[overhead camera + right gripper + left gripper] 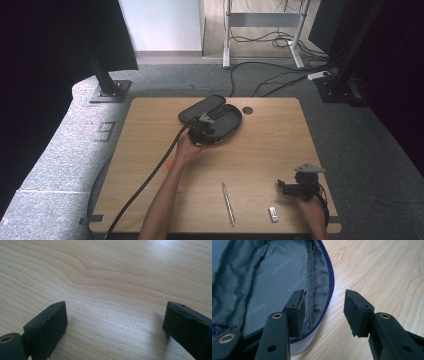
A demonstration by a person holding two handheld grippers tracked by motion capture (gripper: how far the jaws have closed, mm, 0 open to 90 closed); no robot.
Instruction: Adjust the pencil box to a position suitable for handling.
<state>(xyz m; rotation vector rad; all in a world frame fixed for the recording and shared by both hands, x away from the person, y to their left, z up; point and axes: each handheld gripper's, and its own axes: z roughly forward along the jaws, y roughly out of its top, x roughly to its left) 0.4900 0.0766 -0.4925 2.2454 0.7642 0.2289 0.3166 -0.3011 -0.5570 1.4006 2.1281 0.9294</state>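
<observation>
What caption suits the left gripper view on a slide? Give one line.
Open left gripper straddling the blue-zipped rim of an unzipped grey pouch on a wooden table.

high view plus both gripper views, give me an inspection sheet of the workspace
surface: light wooden table, round dark hole near its far edge.
job's things: open dark grey fabric pencil case with blue zipper, far centre.
clutter: slim silver pen and small white rectangular eraser-like block, near edge.
grippers: left gripper open, one finger inside the case's rim, one outside over the wood; right gripper open above bare wood.
cables: thick black cable trails from left gripper; loose cables on the floor behind.
surroundings: grey carpet, black stands, white desk legs.
</observation>
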